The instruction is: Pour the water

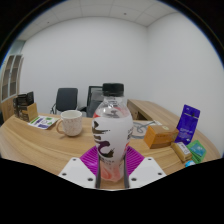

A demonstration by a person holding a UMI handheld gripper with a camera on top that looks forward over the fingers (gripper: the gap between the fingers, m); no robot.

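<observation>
Wooden counter (25,140) carries every item in view and spans the scene beneath the white walls. Two dark chairs (66,99) stand behind its far edge. Held upright above the near edge is a clear bottle (111,135) with a dark cap and a white label bearing dark and purple markings. The gripper (111,170) is clamped on the bottle's lower body, with both purple pads (92,157) pressed against its sides. A white mug (71,123) stands on the counter left of the bottle. A cardboard box (160,136) and a blue carton (188,124) sit toward the right edge.
</observation>
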